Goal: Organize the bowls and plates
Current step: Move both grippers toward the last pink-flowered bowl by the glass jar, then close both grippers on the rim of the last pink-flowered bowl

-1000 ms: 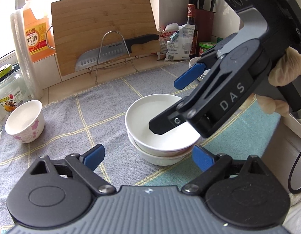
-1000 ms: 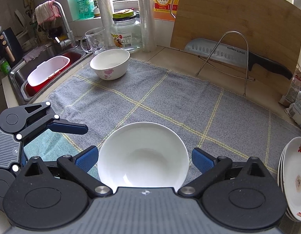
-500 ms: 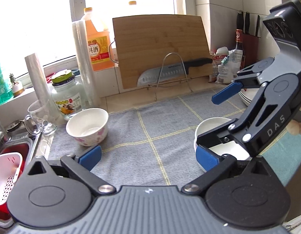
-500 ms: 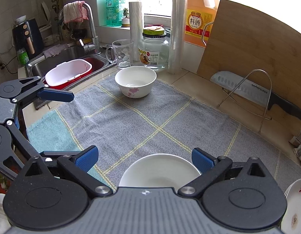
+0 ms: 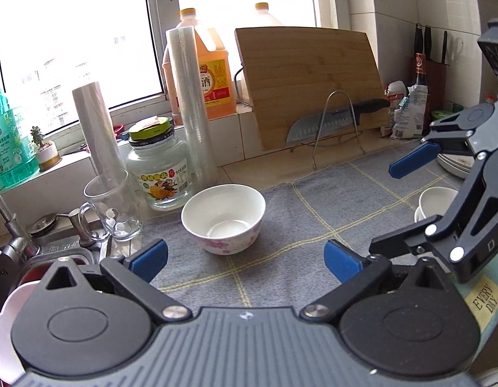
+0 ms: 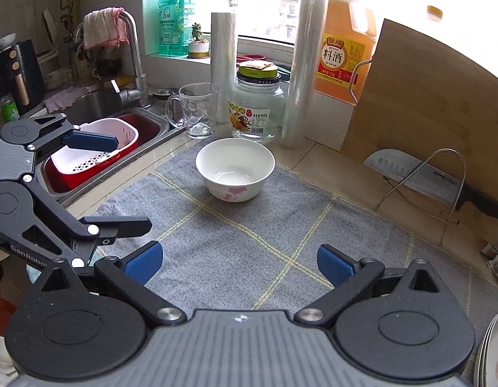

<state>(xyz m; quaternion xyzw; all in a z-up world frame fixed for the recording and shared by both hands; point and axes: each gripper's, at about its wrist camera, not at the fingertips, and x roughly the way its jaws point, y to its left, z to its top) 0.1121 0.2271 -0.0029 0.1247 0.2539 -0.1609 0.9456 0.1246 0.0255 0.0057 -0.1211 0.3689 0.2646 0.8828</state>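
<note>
White floral bowl (image 5: pixel 223 218) sits empty on the mat – both grippers' fingers spread, holding nothing

White pink-flowered bowl (image 5: pixel 223 217) stood upright, empty, on the grey cloth; stacked white bowls (image 5: pixel 434 201) and plates (image 6: pixel 493 353) sat apart.

**Worktop and what it carries**

The tiled worktop (image 6: pixel 316 161) is largely covered by a grey checked cloth (image 6: pixel 249 242). On the cloth stands a flower-patterned bowl (image 6: pixel 235 168), upright; near its right edge sit stacked white bowls (image 5: pixel 434 203). Beside the cloth, on bare tile, stand a glass mug (image 6: pixel 194 113), a lidded jar (image 6: pixel 257 106), two film rolls, a wire knife rack (image 6: pixel 426 190) and a leaning cutting board (image 6: pixel 426 96).
</note>
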